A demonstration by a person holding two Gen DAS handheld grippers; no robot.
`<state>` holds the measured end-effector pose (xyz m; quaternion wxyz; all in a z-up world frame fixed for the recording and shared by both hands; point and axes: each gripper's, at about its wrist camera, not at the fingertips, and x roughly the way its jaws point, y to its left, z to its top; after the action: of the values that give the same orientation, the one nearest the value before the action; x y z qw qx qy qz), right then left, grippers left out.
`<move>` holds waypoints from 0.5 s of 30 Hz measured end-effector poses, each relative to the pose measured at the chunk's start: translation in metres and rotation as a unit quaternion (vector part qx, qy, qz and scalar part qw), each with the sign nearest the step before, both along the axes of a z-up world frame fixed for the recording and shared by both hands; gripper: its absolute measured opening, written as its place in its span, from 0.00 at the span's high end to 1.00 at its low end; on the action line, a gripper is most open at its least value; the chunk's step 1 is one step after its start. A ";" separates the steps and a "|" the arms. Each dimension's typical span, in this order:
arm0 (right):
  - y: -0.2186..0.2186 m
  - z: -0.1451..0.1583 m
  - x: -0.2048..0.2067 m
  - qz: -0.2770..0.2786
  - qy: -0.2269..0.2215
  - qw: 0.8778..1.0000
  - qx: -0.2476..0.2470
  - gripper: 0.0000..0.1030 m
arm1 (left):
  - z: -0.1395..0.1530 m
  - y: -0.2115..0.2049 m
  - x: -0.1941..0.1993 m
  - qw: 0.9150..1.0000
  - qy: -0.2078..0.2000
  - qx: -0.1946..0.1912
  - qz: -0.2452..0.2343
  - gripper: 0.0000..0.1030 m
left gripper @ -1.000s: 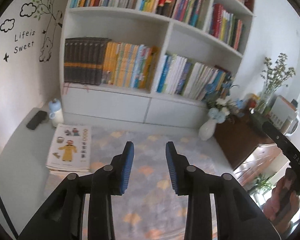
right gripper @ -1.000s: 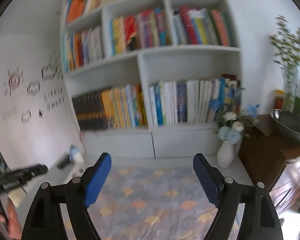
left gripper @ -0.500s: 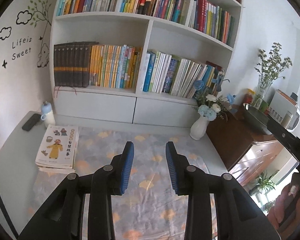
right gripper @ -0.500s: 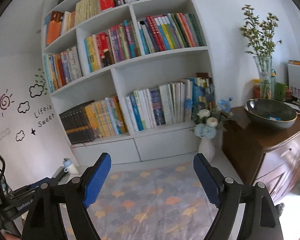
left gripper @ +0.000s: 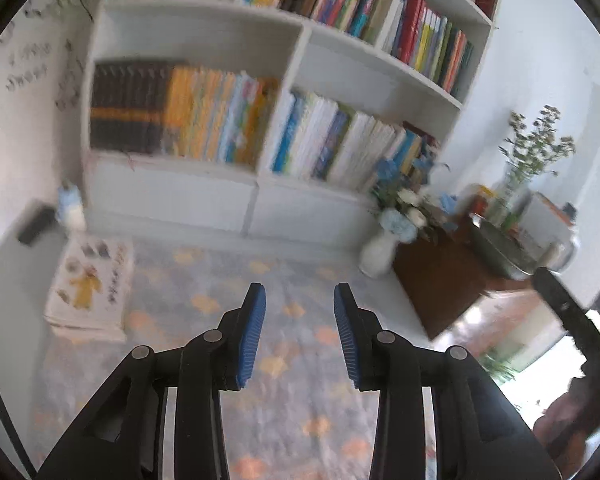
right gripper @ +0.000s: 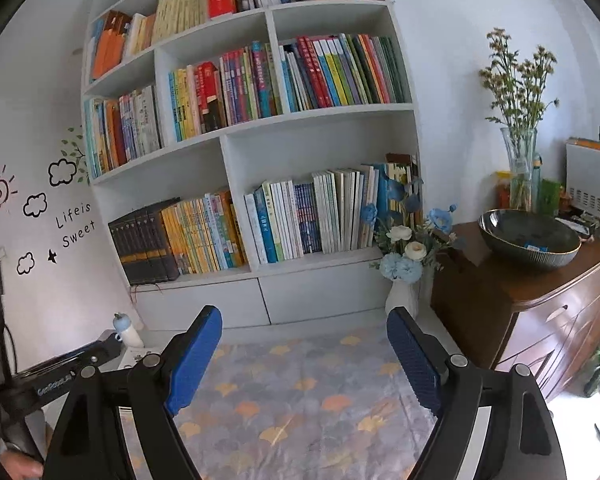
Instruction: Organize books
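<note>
my left gripper, narrow, empty and opening, should widen before reaching the book stack at left of frame; my right gripper is opening wide, empty.

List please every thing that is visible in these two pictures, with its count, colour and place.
white wooden bookshelf: one, against the wall, full of upright books
stack of flat picture books: one, pale, left on the patterned grey cloth
white vase of blue flowers: one, right of the shelf
brown wooden cabinet: one, far right
dark round bowl: one, on the cabinet
small white bottle: one, left
left gripper: blue pads, opening, nothing between
right gripper: blue pads, opening, nothing between
</note>
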<state>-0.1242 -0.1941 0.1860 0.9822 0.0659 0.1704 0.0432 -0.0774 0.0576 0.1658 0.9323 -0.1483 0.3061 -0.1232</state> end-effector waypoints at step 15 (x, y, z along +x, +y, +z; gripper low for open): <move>0.064 -0.056 0.022 0.003 0.100 0.994 -0.045 0.14 | -0.030 0.059 0.011 0.990 0.023 0.121 0.074 0.35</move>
<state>-0.1025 -0.1301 0.1303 0.9622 0.0248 0.2692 0.0314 -0.0660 0.1163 0.1363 0.9427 -0.0593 0.3282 -0.0126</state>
